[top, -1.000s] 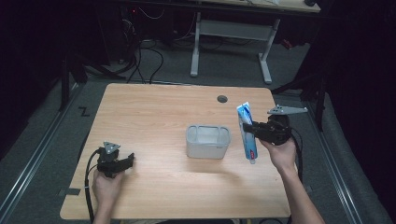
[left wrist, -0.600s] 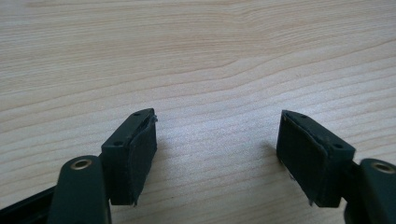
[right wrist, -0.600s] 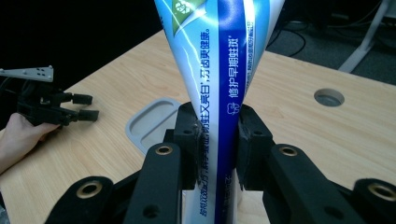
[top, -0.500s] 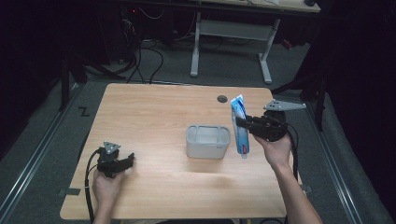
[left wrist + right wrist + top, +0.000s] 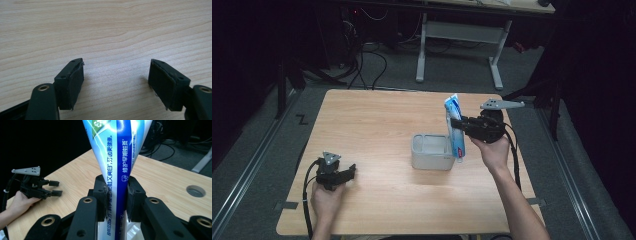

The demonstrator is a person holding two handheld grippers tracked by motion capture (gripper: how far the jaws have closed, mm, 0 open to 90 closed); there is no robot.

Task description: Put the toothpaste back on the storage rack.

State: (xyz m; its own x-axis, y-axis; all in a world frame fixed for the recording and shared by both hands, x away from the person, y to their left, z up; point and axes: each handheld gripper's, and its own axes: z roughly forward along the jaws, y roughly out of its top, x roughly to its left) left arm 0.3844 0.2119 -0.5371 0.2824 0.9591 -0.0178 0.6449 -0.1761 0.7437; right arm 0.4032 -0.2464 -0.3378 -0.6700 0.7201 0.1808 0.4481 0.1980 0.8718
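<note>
— What has changed since a second ago?

— My right gripper (image 5: 455,123) has carried the toothpaste tube (image 5: 455,126) leftward and turned it more upright. It began out beside the grey container (image 5: 432,151), tilted; now it stands nearly vertical at that container's right edge, its lower end at the rim. I cannot tell whether the tip is inside or just touching the wall. My left gripper (image 5: 348,172) has not shifted.

— How are your tongs set?

— The right pair is clamped on the tube's middle; in the right gripper view the two black pads press the blue and white printed tube (image 5: 117,165) from both sides. The left pair is spread apart with nothing between, the bare wood grain showing in the gap in the left gripper view (image 5: 116,82), and it sits low at the near left corner of the table (image 5: 377,120).

— And the surface?

— Light wood, rounded corners, with a round cable hole (image 5: 195,191) near the far edge. The container sits about the middle.

— The room?

— Dark. Grey floor around the table, black cables (image 5: 362,70) trailing on it at the far left, and a white desk frame (image 5: 459,37) beyond. A metal rail (image 5: 252,165) runs along the floor at the left.
</note>
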